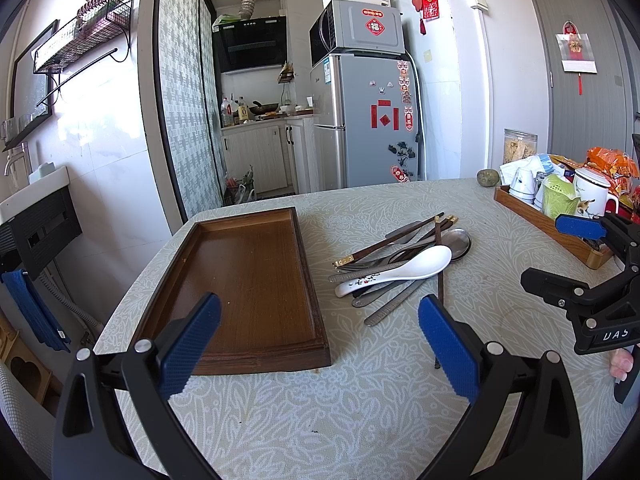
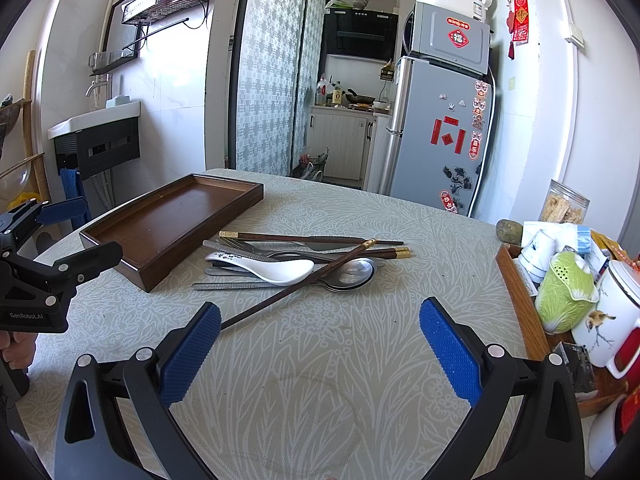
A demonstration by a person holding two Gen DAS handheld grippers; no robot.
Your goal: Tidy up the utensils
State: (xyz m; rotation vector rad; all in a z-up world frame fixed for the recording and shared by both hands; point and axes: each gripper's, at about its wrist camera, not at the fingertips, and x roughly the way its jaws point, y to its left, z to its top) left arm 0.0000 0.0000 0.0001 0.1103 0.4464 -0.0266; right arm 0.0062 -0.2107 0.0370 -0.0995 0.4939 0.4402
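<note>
- Hovering over the near edge of the table (image 2: 320,380): both grippers spread wide and empty, nothing grasped yet.
- Left gripper (image 1: 320,340) sits low at the near edge with its fingers straddling the tray's near right corner and the handle ends of the pile. Jaws apart, holding nothing.
- Right gripper (image 2: 320,344) faces the pile from the near edge, jaws apart, nothing between the pads. One chopstick (image 2: 296,284) points its thin end toward the left pad, so it looks like the easiest first pick.
- Tray (image 1: 248,280) lies empty toward the left edge of the table, long side running away from the near edge. Judgement: it is the drop target, parked just beside the pile to keep transfers short.
- Utensil pile (image 2: 296,264) sits mid-table, just right of the tray, not touching it. All crossed and stacked: dark chopsticks with gold tips, a white spoon (image 2: 272,270) on top, metal spoon (image 2: 354,274), fork and other steel handles underneath.
- Sorting not started, judging by the empty tray.
- Risk: pulling a lower steel handle drags the rest. Top items first: the loose chopstick, then the white spoon.
- Second tray of cups (image 2: 520,300) at the right edge is near the right gripper's sweep; keep clear.
</note>
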